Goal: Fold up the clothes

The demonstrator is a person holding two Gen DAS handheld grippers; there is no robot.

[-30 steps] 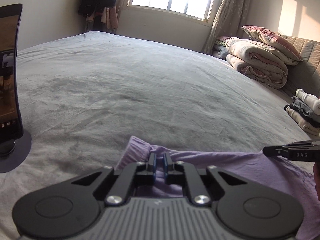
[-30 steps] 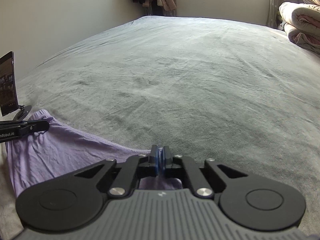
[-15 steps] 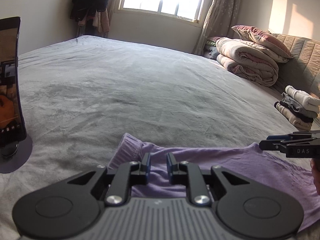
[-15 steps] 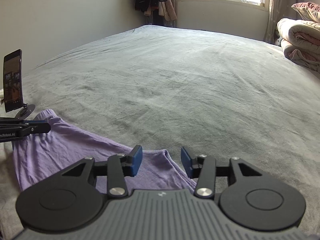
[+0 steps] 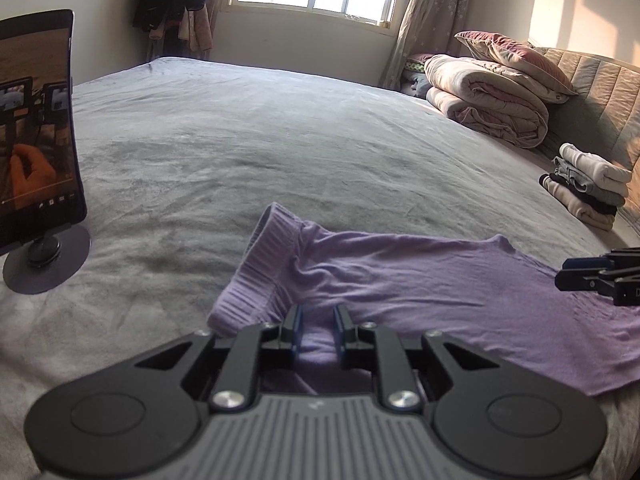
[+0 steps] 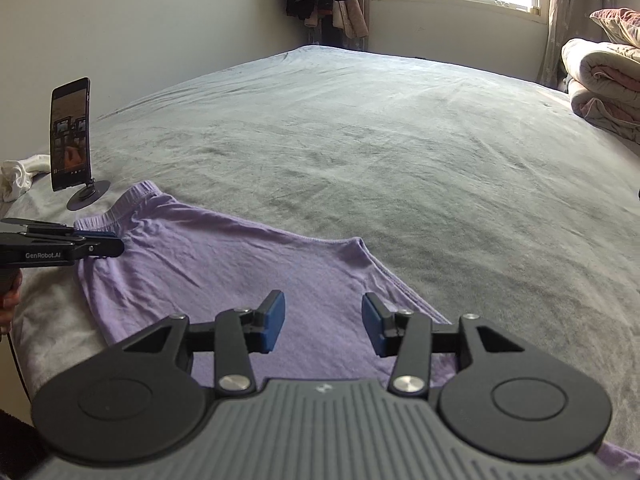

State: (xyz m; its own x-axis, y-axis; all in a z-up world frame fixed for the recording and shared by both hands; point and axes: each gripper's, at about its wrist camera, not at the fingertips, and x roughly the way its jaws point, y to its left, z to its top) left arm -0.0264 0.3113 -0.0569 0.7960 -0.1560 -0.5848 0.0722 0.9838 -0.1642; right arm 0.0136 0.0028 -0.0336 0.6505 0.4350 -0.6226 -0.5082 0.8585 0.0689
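Bed (image 6: 400, 140) covered by a grey plush blanket; most of its surface is bare. Folded quilt (image 5: 488, 96) with a pillow (image 5: 516, 56) on top is seen at the far right corner, against a padded headboard (image 5: 592, 92). A small stack of folded clothes (image 5: 588, 188) is seen along the right edge, nearer than the quilt.

Purple garment (image 6: 224, 264) is laid flat along the near edge of the bed, spread widthwise, ribbed waistband (image 5: 260, 268) toward the left side. Some wrinkles are seen near the waistband; its far end curls up off the blanket.

Right tool (image 6: 323, 322): jaws wide apart, nothing between the blue pads, held over the garment's right part. Contact with the cloth cannot be told.

Left tool (image 5: 317, 330): jaws parted by a narrow gap, purple cloth seen in the gap, just beside the waistband. Whether the pads press the cloth cannot be told. In the right wrist view its tips are seen edge-on at the waistband end.

Phone (image 6: 70, 134) is stood upright on a round stand (image 6: 89, 195) at the left edge, screen lit, near the waistband but apart from it. White crumpled cloth (image 6: 18, 174) is seen beyond the phone at the left edge.
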